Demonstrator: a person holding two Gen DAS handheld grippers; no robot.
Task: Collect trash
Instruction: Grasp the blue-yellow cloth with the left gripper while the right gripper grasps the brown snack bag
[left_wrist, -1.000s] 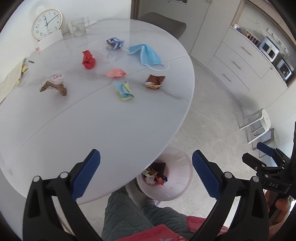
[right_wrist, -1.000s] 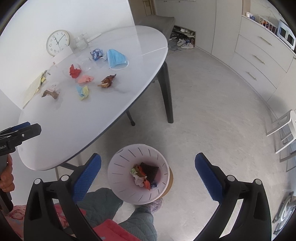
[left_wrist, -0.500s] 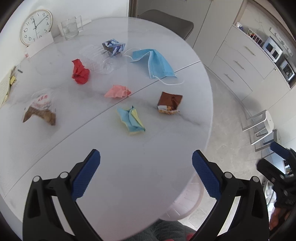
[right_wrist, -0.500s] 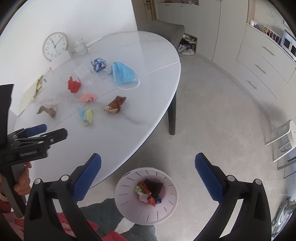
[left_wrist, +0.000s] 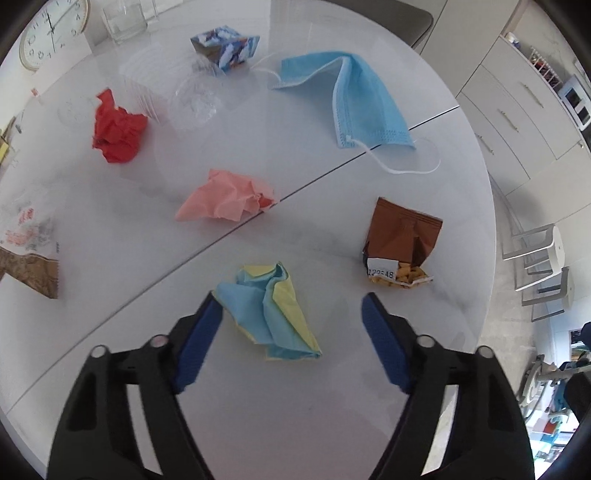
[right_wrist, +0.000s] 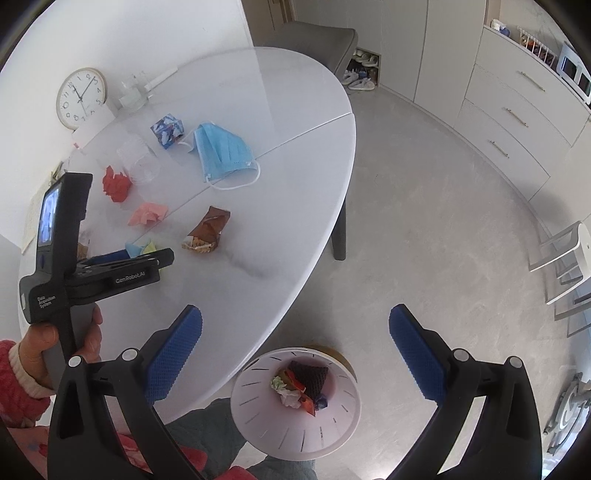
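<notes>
Left gripper (left_wrist: 288, 325): jaws apart, have just been closing in, nothing pinched yet. The blue-yellow paper wad (left_wrist: 271, 314) is bracketed between them, offset toward the left-hand pad as seen in the left wrist view; whether that pad touches the near corner cannot be told. A clear gap is left on the other side. The wad's long axis is seen running diagonally, from beside the left-hand pad down toward the camera, so the closing line crosses it obliquely. Wad lies flat on the white table (left_wrist: 277, 424).

Right gripper (right_wrist: 295, 343): jaws wide apart, empty, held off the table edge above the trash bin (right_wrist: 258, 417). Left is judged far nearer the wad.
</notes>
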